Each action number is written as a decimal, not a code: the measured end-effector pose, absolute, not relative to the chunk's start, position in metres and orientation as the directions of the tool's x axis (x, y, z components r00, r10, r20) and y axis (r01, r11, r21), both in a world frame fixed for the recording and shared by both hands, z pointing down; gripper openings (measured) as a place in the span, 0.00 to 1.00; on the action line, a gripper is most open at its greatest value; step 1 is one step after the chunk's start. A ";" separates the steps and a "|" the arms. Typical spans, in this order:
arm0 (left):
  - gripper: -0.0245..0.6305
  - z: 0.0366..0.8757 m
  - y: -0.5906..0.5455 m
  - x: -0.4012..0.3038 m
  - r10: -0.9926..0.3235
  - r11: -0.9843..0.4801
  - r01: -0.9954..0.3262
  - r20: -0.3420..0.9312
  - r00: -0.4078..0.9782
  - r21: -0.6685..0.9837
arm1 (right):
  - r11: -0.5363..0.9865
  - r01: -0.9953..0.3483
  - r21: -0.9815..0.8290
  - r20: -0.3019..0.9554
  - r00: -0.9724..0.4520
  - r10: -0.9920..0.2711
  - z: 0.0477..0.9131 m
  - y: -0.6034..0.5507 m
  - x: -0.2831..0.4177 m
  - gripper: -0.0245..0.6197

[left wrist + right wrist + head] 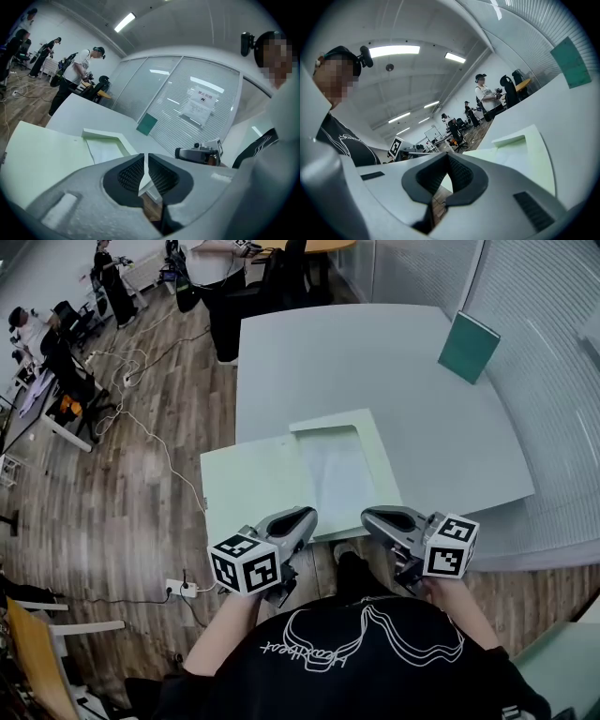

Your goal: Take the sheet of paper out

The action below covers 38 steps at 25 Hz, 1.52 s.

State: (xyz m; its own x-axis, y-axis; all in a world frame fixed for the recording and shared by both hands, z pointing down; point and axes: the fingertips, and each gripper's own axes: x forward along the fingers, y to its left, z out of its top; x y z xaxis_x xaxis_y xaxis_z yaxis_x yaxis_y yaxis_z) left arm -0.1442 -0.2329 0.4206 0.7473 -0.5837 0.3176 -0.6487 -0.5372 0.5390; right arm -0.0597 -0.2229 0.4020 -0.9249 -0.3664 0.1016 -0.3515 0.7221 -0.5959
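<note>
Nearest, at 6 o'clock in the head view, the left gripper point(307, 516) and the right gripper point(367, 516) sit side by side close to the person's body, tips pointing toward 12 o'clock; each is clenched, its jaws pressed together on nothing, as each gripper's own view confirms; neither touches the task's things.

Just beyond their tips, at the near edge of the tabletop point(375, 362), lies an open pale green folder point(248, 486); its left leaf appears to jut past the tabletop's near-left corner; the sheet of paper point(336, 470) lies flat in the right half, with the folder's green border showing along its top and right side; whether the border overlaps the sheet's edges I cannot tell.

So, in my judgement, the task has not yet begun in any real sense; the folder is open and the sheet is exposed, but it is untouched; what is left is the whole of it: open a gripper, catch an edge of the sheet, probably steady the folder with the other, and draw the paper clear.

Farther off, at about 1 o'clock, a dark green book point(469, 346) rests well apart from the folder; beyond the tabletop, around 11 o'clock, people stand at other desks.
</note>
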 end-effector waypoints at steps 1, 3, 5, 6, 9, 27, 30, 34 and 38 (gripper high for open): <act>0.06 0.422 -0.239 -0.146 -0.588 -0.527 -0.657 0.327 0.740 0.540 | 0.719 -0.348 -0.601 0.103 -0.926 -0.363 0.404 -0.230 -0.059 0.05; 0.06 0.429 -0.252 -0.151 -0.602 -0.497 -0.677 0.346 0.720 0.543 | 0.713 -0.337 -0.615 0.104 -0.931 -0.351 0.410 -0.245 -0.058 0.05; 0.06 0.442 -0.268 -0.155 -0.614 -0.460 -0.704 0.378 0.693 0.542 | 0.704 -0.327 -0.631 0.104 -0.934 -0.341 0.417 -0.262 -0.055 0.05; 0.06 0.451 -0.277 -0.157 -0.618 -0.439 -0.720 0.400 0.676 0.537 | 0.698 -0.324 -0.638 0.104 -0.935 -0.338 0.421 -0.271 -0.053 0.05; 0.06 0.479 -0.306 -0.159 -0.615 -0.387 -0.756 0.462 0.638 0.529 | 0.681 -0.322 -0.658 0.112 -0.936 -0.333 0.434 -0.301 -0.045 0.05; 0.24 0.569 -0.346 -0.161 -0.505 -0.290 -0.751 0.572 0.647 0.593 | 0.646 -0.349 -0.678 0.197 -0.934 -0.298 0.468 -0.339 -0.044 0.05; 0.26 0.580 -0.349 -0.160 -0.479 -0.270 -0.750 0.591 0.649 0.603 | 0.668 -0.343 -0.660 0.219 -0.939 -0.266 0.473 -0.334 -0.048 0.05; 0.28 0.595 -0.354 -0.156 -0.441 -0.218 -0.736 0.608 0.661 0.641 | 0.658 -0.340 -0.672 0.228 -0.940 -0.254 0.479 -0.332 -0.045 0.05; 0.29 0.611 -0.354 -0.157 -0.411 -0.181 -0.747 0.641 0.649 0.640 | 0.640 -0.336 -0.691 0.221 -0.941 -0.256 0.484 -0.330 -0.039 0.05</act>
